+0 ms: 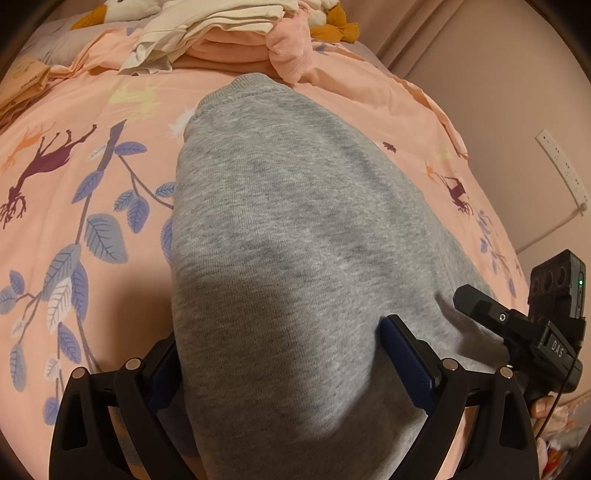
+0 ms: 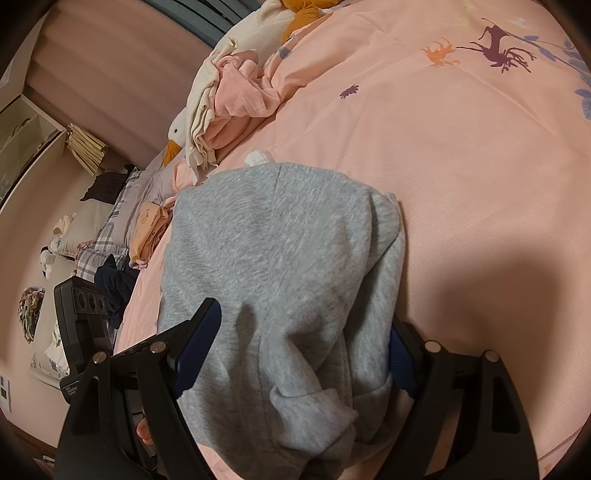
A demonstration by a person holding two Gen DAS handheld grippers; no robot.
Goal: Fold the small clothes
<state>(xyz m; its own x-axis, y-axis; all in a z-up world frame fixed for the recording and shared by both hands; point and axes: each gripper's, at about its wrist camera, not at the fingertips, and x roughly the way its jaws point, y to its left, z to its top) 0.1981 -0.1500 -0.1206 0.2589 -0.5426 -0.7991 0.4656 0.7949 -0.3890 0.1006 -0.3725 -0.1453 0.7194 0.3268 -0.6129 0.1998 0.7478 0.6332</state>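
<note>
**Grey garment lies between both sets of jaws on the bed**

Left wrist view: the grey garment (image 1: 288,240) lies stretched out on the pink printed bedsheet (image 1: 74,122), running away from the camera toward a pile of cream and pink clothes (image 1: 221,33). The left gripper (image 1: 280,354) stands with its jaws spread wide on either side of the fabric's near end, the blue pads beside the cloth and not pinching it. The right gripper (image 1: 517,321) shows at the right edge, over the garment's border.

Right wrist view: the same grey garment (image 2: 280,258) sits bunched and creased on the bedsheet (image 2: 461,166). The right gripper (image 2: 299,350) has its jaws wide apart, straddling the rumpled near end; no firm grip shows. A goose plush toy (image 2: 177,136) lies near the heaped clothes (image 2: 236,96).
</note>
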